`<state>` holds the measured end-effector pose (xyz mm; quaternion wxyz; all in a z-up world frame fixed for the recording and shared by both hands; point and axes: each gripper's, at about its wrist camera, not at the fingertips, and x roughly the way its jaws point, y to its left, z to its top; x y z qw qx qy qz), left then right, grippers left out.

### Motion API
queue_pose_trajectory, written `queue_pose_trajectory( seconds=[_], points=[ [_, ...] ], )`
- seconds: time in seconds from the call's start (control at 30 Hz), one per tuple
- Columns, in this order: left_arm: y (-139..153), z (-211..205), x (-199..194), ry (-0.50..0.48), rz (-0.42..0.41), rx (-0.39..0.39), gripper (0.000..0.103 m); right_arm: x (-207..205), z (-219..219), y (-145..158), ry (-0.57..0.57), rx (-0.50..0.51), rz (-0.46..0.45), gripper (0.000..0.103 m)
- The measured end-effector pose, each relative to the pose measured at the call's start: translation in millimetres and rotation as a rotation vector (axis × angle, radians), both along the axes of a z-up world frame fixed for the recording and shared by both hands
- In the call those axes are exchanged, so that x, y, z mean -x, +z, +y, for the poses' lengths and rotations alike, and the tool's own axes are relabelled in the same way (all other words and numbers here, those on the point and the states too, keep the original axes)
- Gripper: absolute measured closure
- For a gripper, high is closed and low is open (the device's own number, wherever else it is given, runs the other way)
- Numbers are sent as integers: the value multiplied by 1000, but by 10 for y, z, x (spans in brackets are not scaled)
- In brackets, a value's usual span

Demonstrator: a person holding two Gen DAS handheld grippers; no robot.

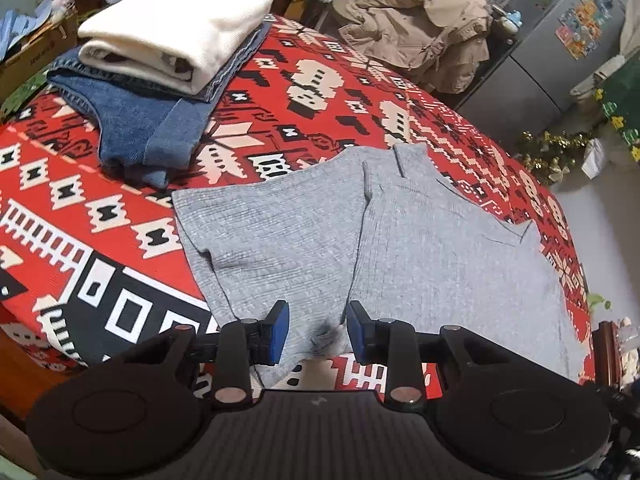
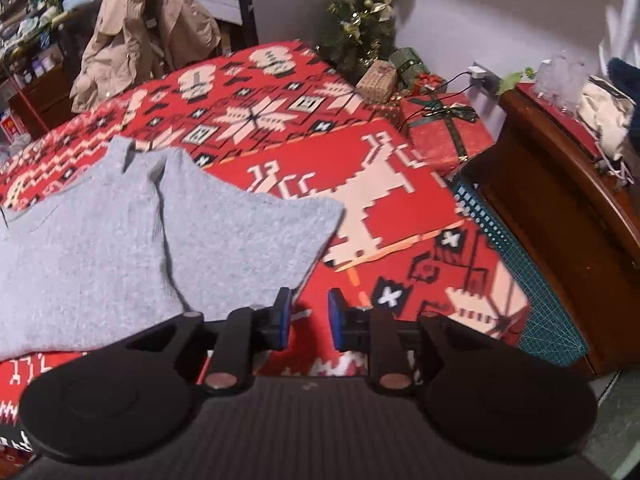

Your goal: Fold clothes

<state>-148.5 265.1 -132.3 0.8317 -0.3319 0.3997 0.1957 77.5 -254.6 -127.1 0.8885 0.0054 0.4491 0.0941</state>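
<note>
Mid-fold on the grey garment (image 1: 360, 240): my left gripper (image 1: 316, 330) stood part-open, empty, over its hem; my right gripper (image 2: 306, 322), narrowly parted, held nothing. Next: regrip at nine o'clock.

Under my claws is a bed spread with a red, white and black patterned blanket (image 1: 304, 92). A grey garment (image 1: 320, 232) lies flat on it near me. Further off lie folded blue jeans (image 1: 148, 120), with a folded cream sweater (image 1: 176, 28) stacked on top
</note>
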Motion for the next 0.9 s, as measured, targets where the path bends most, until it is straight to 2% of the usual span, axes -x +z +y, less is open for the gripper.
queue_pose_trajectory(
  seconds=[0.17,0.27,0.37,0.5,0.63,0.77,0.83,0.9],
  points=[
    [74,65,-152,-38,-56,23,72,26,11,303,60,-136,-27,78],
    [154,131,-368,-54,-79,24,72,-144,142,466,82,-254,-12,78],
    [230,181,-582,-72,-95,15,72,-384,390,547,109,-300,1,78],
    [227,234,-821,-99,-106,42,72,-787,821,428,159,-303,58,78],
    [96,273,-1020,-112,-108,106,72,-1122,1135,118,165,-266,136,78],
    [-62,272,-1119,-122,-75,115,72,-1254,1156,-131,135,-211,160,79],
    [-133,299,-1108,-118,-58,124,72,-1269,1132,-179,132,-172,142,86],
    [-175,326,-1085,-113,-51,127,72,-1276,1106,-184,136,-162,134,86]
  ],
)
